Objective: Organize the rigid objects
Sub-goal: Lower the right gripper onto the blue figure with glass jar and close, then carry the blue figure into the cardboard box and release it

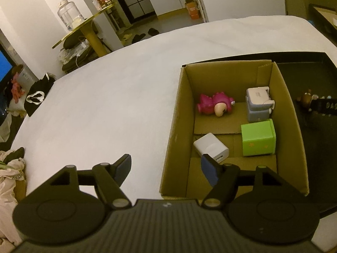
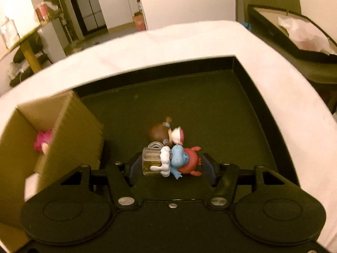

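Note:
A cardboard box stands at the left end of a black tray on a white bed. Inside lie a pink figure, a grey-white toy, a green tin and a white charger cube. My left gripper hangs open and empty over the box's near left wall. On the tray floor lies a cluster: a glass bottle joined to a blue, white and red figurine, with a brown figurine behind. My right gripper straddles the bottle-and-figurine piece, pads close beside it, no firm press visible.
The cardboard box wall rises just left of my right gripper. A gold side table with jars stands beyond the bed. Clothes lie at the bed's left edge. A dark framed tray with paper sits at the far right.

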`<state>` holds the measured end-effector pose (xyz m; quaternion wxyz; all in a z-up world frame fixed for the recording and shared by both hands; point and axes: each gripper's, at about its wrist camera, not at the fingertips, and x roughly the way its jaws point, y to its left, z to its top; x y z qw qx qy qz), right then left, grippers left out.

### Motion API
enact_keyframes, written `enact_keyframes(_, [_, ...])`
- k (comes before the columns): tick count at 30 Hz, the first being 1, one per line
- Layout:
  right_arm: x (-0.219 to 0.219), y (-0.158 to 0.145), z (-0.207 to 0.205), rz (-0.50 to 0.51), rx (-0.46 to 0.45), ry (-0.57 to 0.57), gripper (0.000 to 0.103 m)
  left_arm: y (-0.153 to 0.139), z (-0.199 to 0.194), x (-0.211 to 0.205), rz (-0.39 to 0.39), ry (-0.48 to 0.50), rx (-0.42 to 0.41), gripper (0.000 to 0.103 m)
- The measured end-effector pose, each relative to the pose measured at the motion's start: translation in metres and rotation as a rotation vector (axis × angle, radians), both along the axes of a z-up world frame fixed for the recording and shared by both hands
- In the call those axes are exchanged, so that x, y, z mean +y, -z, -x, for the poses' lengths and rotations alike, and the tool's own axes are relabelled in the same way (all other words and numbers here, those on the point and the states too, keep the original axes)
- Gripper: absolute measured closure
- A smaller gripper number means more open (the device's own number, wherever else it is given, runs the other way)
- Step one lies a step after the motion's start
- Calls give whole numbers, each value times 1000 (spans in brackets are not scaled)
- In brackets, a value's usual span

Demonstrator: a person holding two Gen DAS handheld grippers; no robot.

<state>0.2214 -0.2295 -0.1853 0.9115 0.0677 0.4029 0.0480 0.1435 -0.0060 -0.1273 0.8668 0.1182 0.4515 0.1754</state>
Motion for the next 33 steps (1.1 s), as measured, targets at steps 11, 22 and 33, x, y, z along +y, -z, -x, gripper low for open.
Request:
enact_keyframes(11, [-5, -37, 4, -50, -103, -55, 45, 1, 1, 4, 19, -11, -12, 31])
enact_keyframes(22, [23, -66, 18, -81, -170, -163, 45, -1, 5, 11, 68, -13, -27, 31])
enact_keyframes(33, [54, -75, 25, -75, -200, -279, 45, 0, 8, 24, 133, -31, -39, 31])
